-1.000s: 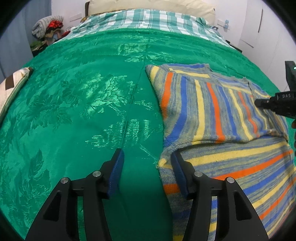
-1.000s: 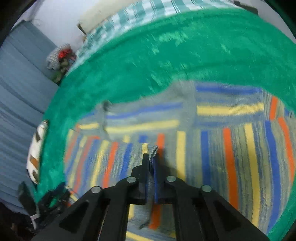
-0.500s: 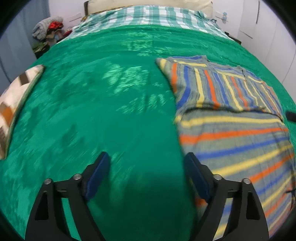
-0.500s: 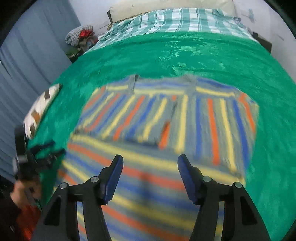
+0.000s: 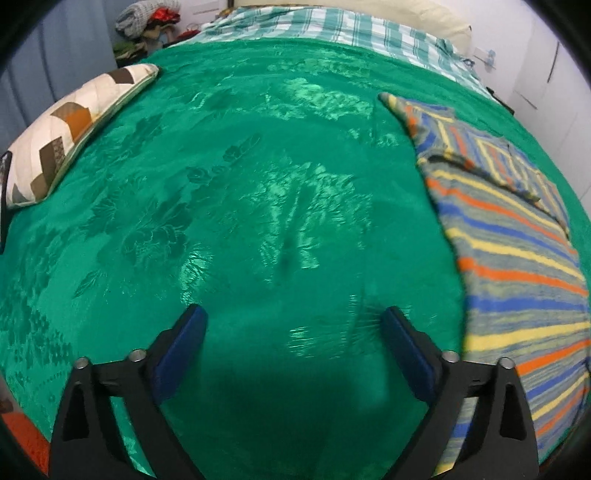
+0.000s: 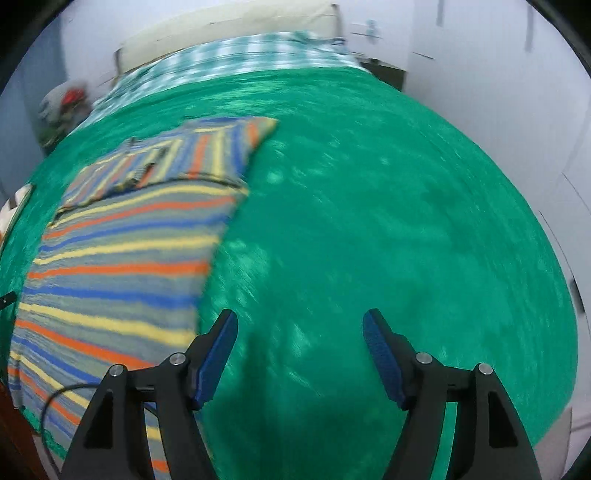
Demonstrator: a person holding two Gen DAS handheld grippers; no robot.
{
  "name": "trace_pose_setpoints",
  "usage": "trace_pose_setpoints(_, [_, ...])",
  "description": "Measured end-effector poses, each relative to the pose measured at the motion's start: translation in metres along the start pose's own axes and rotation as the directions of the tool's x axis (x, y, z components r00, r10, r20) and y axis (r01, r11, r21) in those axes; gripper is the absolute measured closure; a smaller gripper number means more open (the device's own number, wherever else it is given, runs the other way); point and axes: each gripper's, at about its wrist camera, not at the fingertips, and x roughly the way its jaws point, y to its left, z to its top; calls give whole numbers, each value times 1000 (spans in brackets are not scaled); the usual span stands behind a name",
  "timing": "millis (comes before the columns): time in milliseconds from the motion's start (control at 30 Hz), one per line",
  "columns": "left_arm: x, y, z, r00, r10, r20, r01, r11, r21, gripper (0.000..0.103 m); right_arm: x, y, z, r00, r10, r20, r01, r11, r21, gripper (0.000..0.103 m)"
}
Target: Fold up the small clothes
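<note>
A striped knit sweater (image 5: 517,258) in grey, blue, yellow and orange lies flat on the green bedspread (image 5: 240,203), with both sleeves folded in across its upper part. In the right wrist view the sweater (image 6: 122,251) lies at the left. My left gripper (image 5: 293,334) is open and empty over bare bedspread, left of the sweater. My right gripper (image 6: 297,338) is open and empty over bare bedspread (image 6: 388,221), right of the sweater's edge.
A patterned cream and brown cushion (image 5: 70,133) lies at the bed's left edge. A checked green and white sheet (image 5: 332,26) and a pillow lie at the head of the bed. A pile of clothes (image 5: 147,18) sits beyond the far left corner. White walls stand at the right.
My right gripper let go of the folded sleeve, opened and swung right off the sweater. My left gripper opened wider and moved left, away from the sweater's edge.
</note>
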Motion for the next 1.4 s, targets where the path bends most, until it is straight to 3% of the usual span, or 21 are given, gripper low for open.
trace_pose_setpoints(167, [8, 1, -5, 1000, 2, 1, -2, 1000, -14, 1, 5, -5, -17, 999, -53, -5, 53, 997, 54, 28])
trace_pose_setpoints(267, [8, 0, -7, 1000, 7, 9, -7, 1000, -6, 0, -6, -4, -16, 996, -77, 43, 74, 996, 53, 27])
trace_pose_setpoints(367, [9, 2, -11, 1000, 5, 22, -5, 1000, 0, 0, -23, -4, -18, 979, -173, 110, 168, 984, 49, 15])
trace_pose_setpoints(467, [10, -1, -13, 999, 17, 37, -17, 1000, 14, 0, -37, -11, -18, 962, -218, 166, 208, 975, 78, 9])
trace_pose_setpoints(633, [10, -2, -15, 999, 21, 50, -22, 1000, 20, 0, -27, -18, -19, 975, -195, 109, 185, 977, 103, 7])
trace_pose_setpoints(800, [10, -2, -15, 998, 23, 53, -25, 999, 22, 0, -23, -10, -16, 974, -188, 129, 179, 981, 82, 7])
trace_pose_setpoints(1067, [10, -2, -16, 998, 26, 58, -27, 999, 23, 0, -35, -17, -18, 964, -212, 162, 193, 973, 127, 7])
trace_pose_setpoints(1167, [10, -3, -16, 998, 25, 57, -26, 999, 24, 0, -50, -21, -13, 945, -256, 202, 233, 963, 133, 7])
trace_pose_setpoints(1200, [10, -3, -16, 998, 24, 57, -25, 999, 26, 0, -60, -23, -9, 922, -311, 229, 288, 949, 130, 7])
trace_pose_setpoints(1267, [9, -3, -16, 998, 22, 57, -23, 999, 29, 0, -88, -28, 3, 794, -528, 301, 512, 848, 136, 7])
trace_pose_setpoints(1300, [9, -2, -16, 998, 21, 56, -23, 999, 29, 0, -103, -33, 9, 715, -618, 327, 605, 781, 154, 7])
trace_pose_setpoints(1333, [9, -3, -16, 998, 22, 56, -23, 999, 29, 0, -113, -37, 13, 661, -668, 342, 655, 736, 170, 6])
trace_pose_setpoints(1367, [9, -3, -16, 998, 23, 56, -25, 999, 30, 0, -131, -43, 19, 574, -733, 365, 722, 664, 197, 3])
trace_pose_setpoints(1400, [9, -3, -16, 998, 25, 56, -27, 999, 30, 0, -142, -48, 24, 519, -767, 379, 758, 617, 212, 1])
